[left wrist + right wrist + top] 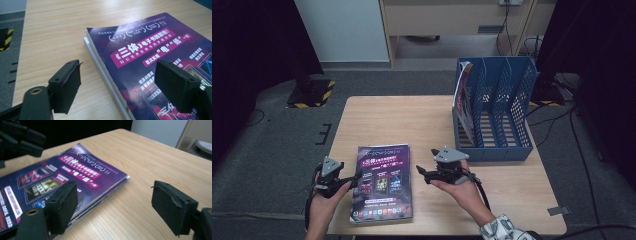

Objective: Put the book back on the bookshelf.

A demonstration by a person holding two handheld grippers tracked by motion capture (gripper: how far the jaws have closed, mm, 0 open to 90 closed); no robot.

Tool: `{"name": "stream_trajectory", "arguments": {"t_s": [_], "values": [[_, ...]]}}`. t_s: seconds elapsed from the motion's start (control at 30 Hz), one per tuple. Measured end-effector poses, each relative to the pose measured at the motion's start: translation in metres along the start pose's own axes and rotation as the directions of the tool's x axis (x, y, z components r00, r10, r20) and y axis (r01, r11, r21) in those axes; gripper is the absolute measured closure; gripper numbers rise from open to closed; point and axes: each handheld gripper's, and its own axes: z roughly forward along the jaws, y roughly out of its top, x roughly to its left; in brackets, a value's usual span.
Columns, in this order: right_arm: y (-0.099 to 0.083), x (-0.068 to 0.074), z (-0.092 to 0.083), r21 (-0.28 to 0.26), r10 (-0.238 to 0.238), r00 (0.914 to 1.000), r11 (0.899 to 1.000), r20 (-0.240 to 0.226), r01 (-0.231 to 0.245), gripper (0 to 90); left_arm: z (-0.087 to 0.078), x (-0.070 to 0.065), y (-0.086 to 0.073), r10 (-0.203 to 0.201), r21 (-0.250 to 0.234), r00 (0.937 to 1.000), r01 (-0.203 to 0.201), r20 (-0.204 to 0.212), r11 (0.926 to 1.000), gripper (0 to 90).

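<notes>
- Purple magazine [382, 182] lies flat at the near-left of the tabletop [412, 120], cover up; in both gripper views it looks like a small stack, with more pages or a second issue underneath.
- Left gripper [357, 176] sits at the magazine's nine o'clock edge, jaws spread. In the left gripper view [117, 87] one jaw hangs over bare wood, the other over the cover, so the edge runs between them, nothing pinched.
- Right gripper [422, 171] comes in from the three o'clock side, jaws spread and empty, just off the magazine's right edge. The right gripper view [112, 205] has the magazine's corner [75, 177] passing behind its left jaw and plain tabletop under the other.
- My read: this is the approach step, both hands bracketing the magazine for a pickup, no grip made.
- Next move, I'd say: slip one jaw under an edge, likely the left one since it straddles it, then close on the covers without fanning the loose pages.
- Out at one o'clock stands the blue file rack [494, 107], one magazine [462, 95] upright in its leftmost slot, the other slots free. A likely destination.
</notes>
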Motion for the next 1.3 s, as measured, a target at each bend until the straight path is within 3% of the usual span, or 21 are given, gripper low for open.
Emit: {"name": "stream_trajectory", "arguments": {"t_s": [0.2,0.43,0.53,0.67,1.0,1.07,1.3], "values": [[-0.002,0.011,0.024,0.035,-0.027,0.9986,0.999,-0.047,0.028,22.4,0.003,-0.002,0.0,0.015,0.016,0.9998,-0.015,0.011,0.9998,26.4],[-0.004,0.019,0.055,0.054,0.008,0.9951,0.999,-0.099,-0.003,34.5,0.005,-0.001,-0.002,0.007,0.021,0.9997,-0.007,0.023,0.9998,33.7],[-0.006,0.024,0.063,0.076,-0.009,0.9944,0.997,-0.105,0.017,36.2,0.009,-0.003,-0.003,0.02,0.041,0.9995,-0.021,0.026,0.9989,38.9],[-0.008,0.026,0.063,0.102,-0.005,0.9931,0.995,-0.117,0.017,34.4,0.012,-0.005,-0.003,0.017,0.066,0.9994,-0.019,0.03,0.9977,39.9],[-0.014,0.02,0.057,0.13,0.003,0.9945,0.991,-0.104,0.01,28.2,0.023,-0.004,-0.006,-0.05,0.08,0.997,0.046,0.059,0.9958,40.8],[-0.015,0.02,0.057,0.135,0.01,0.9942,0.991,-0.107,0.005,27.4,0.023,-0.004,-0.007,-0.045,0.074,0.9961,0.04,0.075,0.9964,44.8],[-0.018,0.02,0.06,0.169,0.014,0.9926,0.986,-0.121,0.007,24.7,0.023,-0.003,-0.007,-0.059,0.078,0.995,0.053,0.08,0.9955,44.9]]}}
